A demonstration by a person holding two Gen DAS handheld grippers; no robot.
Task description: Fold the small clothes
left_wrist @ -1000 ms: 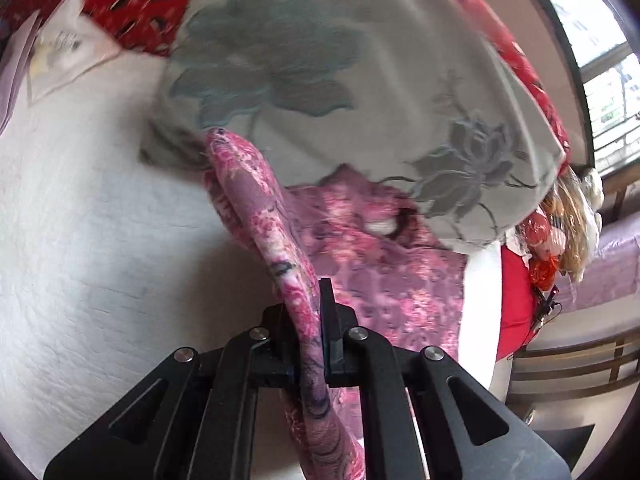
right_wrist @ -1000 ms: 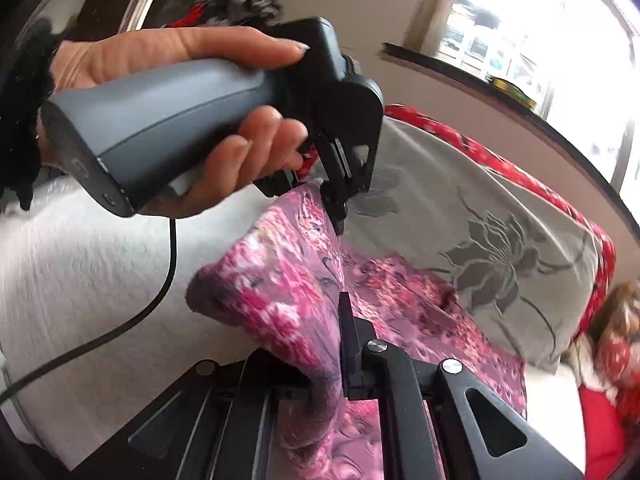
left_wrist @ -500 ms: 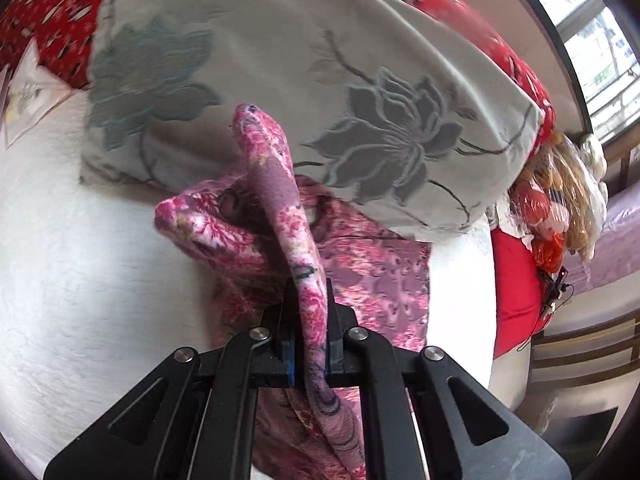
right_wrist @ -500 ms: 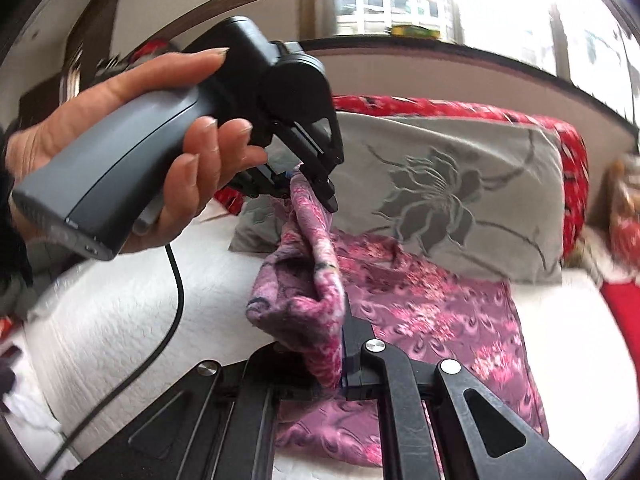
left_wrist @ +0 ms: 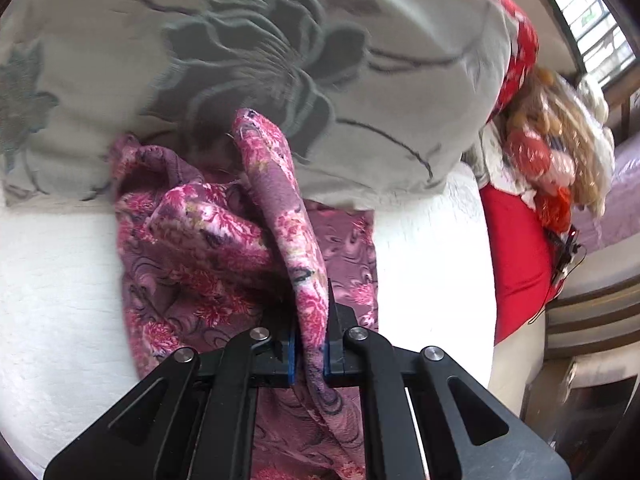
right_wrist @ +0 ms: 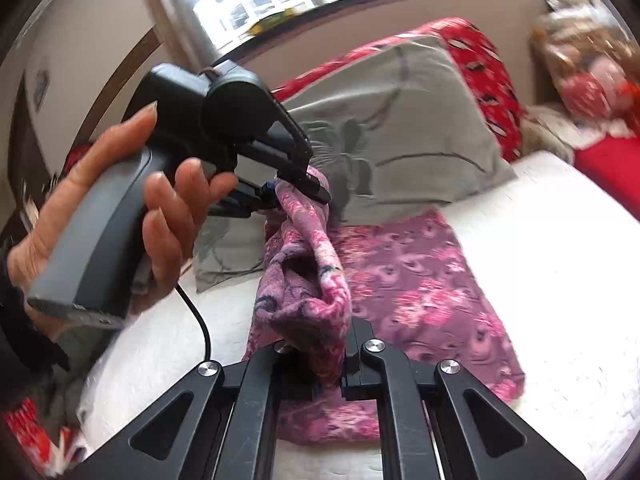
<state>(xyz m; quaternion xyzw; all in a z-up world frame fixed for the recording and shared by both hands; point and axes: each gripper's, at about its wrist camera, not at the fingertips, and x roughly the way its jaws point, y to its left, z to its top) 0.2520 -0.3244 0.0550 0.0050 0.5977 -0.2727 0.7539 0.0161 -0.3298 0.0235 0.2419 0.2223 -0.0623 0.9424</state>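
Observation:
A pink and purple floral garment (left_wrist: 200, 248) (right_wrist: 416, 284) lies partly spread on the white bed (left_wrist: 52, 304) (right_wrist: 560, 264). One edge of it is lifted into a ridge stretched between my two grippers. My left gripper (left_wrist: 310, 316) is shut on a fold of that edge. In the right wrist view the left gripper (right_wrist: 298, 190) is held by a person's hand (right_wrist: 160, 216) and pinches the ridge's far end. My right gripper (right_wrist: 332, 360) is shut on the near end of the same lifted edge.
A grey pillow with a dark flower print (left_wrist: 280, 60) (right_wrist: 400, 132) leans against a red patterned cushion (right_wrist: 480, 68) right behind the garment. Wrapped toys (left_wrist: 552, 152) and a red cloth (left_wrist: 516, 248) lie at the bed's right side. A black cable (right_wrist: 200, 320) hangs from the left gripper.
Both grippers have carried the lifted edge sideways over the garment toward its spread part. The grey pillow now fills more of the left wrist view. The right wrist has rolled.

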